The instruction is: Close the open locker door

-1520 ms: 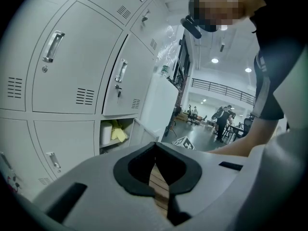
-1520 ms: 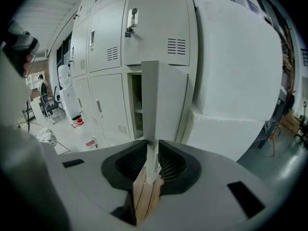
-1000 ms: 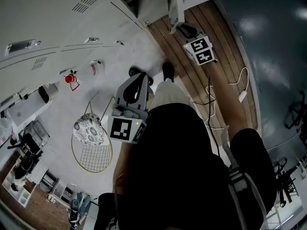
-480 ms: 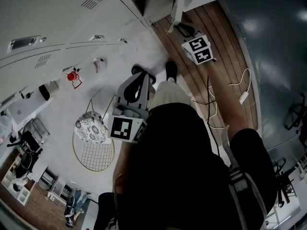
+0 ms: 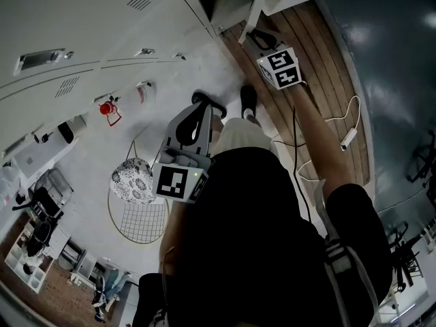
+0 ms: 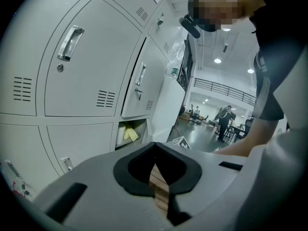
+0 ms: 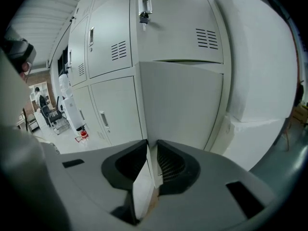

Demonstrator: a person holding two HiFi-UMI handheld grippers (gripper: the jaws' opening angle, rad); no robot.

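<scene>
A bank of pale grey lockers (image 5: 82, 19) fills the upper left of the head view, above a white floor (image 5: 136, 135) that meets a strip of wooden boards (image 5: 320, 80) on the right. The open locker door (image 7: 183, 105) stands out from the bank at its far end, over the near end of the boards, with its thin edge turned toward the right gripper. The person's dark clothing (image 5: 252, 251) takes up the lower middle of the head view. The right gripper (image 7: 151, 146) reaches forward to the door, and its jaws sit close together with the door's edge pinched in the narrow gap between them. The left gripper (image 6: 154, 146) hangs low by the person's side, well apart from the door; its jaws meet at the tips and hold nothing, and only wood floor shows through the slit below them. Its view looks along the locker fronts to the open compartment, where yellow items (image 6: 129, 134) lie on a shelf. On the white floor to the left lies a round wire frame (image 5: 139, 216) with a patterned cloth (image 5: 133, 181) on its upper rim. A white cable (image 5: 344, 125) curls across the boards, and a small red object (image 5: 107, 109) sits at the foot of the lockers.
</scene>
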